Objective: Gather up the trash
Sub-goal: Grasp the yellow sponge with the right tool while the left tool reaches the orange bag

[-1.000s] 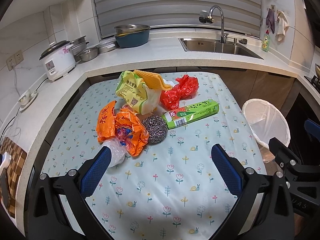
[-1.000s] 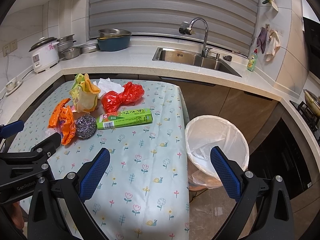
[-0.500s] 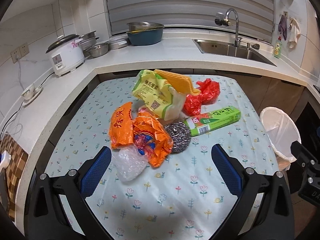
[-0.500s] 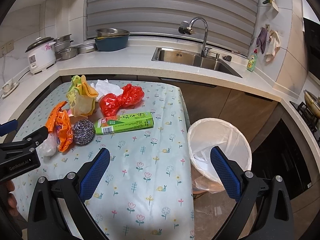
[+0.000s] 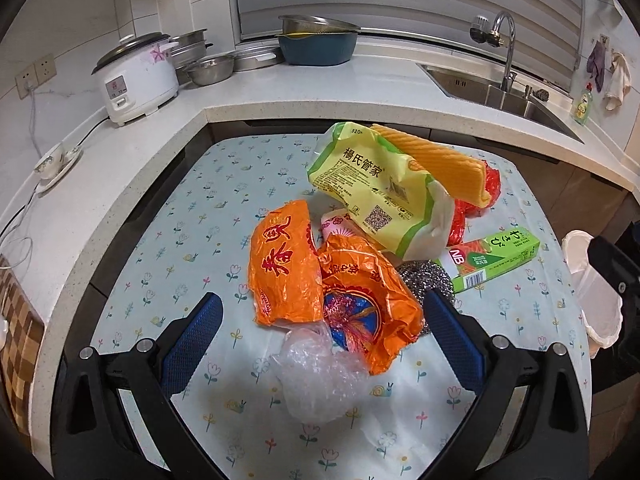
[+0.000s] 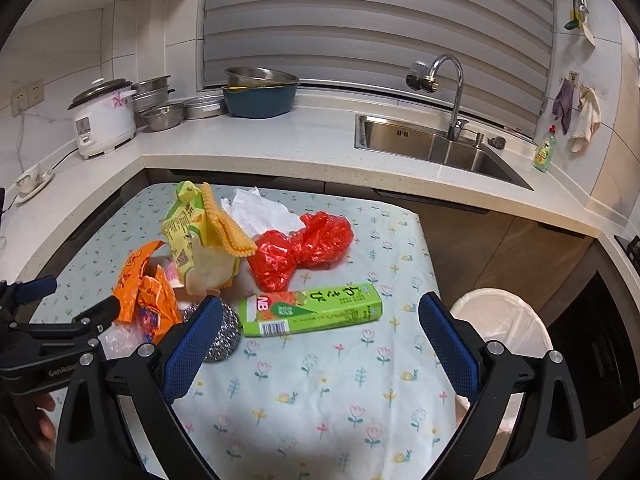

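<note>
Both grippers hover with fingers apart, clamping nothing — the left gripper [image 5: 320, 344] straddles a crumpled orange plastic wrapper [image 5: 320, 280] and clear plastic film [image 5: 316, 376]; the right gripper [image 6: 320, 344], its fingers just narrowing slightly, has a green rectangular carton [image 6: 310, 310] lying just ahead on the floral-clothed table [image 6: 320, 400].

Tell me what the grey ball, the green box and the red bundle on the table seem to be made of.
Grey ball: looks like a steel-wire scourer, with tangled shiny strands. Green box: probably printed cardboard with a slight sheen, judging by its crisp edges, flat faces and barcode. Red bundle: thin plastic film, likely a bag; it is glossy, crumpled and translucent at the folds.
</note>
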The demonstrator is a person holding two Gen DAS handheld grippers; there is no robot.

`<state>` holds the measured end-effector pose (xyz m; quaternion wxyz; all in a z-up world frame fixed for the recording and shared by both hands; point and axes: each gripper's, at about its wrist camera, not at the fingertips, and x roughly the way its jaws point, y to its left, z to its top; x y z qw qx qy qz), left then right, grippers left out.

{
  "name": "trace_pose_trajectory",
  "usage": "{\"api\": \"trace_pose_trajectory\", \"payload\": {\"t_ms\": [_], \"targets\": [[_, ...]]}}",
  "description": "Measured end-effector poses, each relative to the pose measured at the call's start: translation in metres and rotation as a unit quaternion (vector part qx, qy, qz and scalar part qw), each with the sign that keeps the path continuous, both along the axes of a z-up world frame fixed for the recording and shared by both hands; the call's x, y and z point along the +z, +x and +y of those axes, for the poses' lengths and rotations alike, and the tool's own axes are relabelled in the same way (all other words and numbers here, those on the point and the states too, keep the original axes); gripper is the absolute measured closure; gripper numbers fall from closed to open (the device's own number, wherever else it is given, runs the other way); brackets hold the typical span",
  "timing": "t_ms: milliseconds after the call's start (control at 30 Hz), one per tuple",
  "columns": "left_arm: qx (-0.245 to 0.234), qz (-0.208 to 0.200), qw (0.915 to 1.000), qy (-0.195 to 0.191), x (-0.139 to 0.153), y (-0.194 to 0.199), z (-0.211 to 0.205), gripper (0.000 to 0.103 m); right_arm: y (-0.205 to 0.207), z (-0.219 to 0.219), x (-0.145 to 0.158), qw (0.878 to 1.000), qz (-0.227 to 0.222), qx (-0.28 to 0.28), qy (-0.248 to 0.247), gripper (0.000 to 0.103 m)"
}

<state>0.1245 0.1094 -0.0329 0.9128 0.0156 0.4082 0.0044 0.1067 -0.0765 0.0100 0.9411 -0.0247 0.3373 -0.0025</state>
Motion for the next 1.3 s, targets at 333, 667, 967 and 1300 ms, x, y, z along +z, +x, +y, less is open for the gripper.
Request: {"api": "trace_pose_trajectory", "payload": {"t_ms": [333, 667, 967, 1300], "targets": [[0.016, 0.04, 0.9984, -0.037, -0.03, 0.054, 0.034, 0.008, 0.068, 0.033, -0.021, 0.999, 0.028, 0.026, 0.029, 0.031], [0.006, 0.076, 0.9953, -0.059, -0.057, 0.08, 0.049, 0.034, 0.095, 0.053, -0.037, 0.996, 0.051, 0.051, 0.046, 0.088], [-0.018, 0.085, 0.9935, -0.073, -0.063, 0.065, 0.052, 0.083, 0.077, 0.049, -0.026, 0.997, 0.043, 0.052, 0.048, 0.094], [-0.03, 0.055, 0.9944, -0.086, -0.027, 0.04, 0.041, 0.103, 0.04, 0.024, 0.01, 0.998, 0.005, 0.031, 0.057, 0.094]]}}
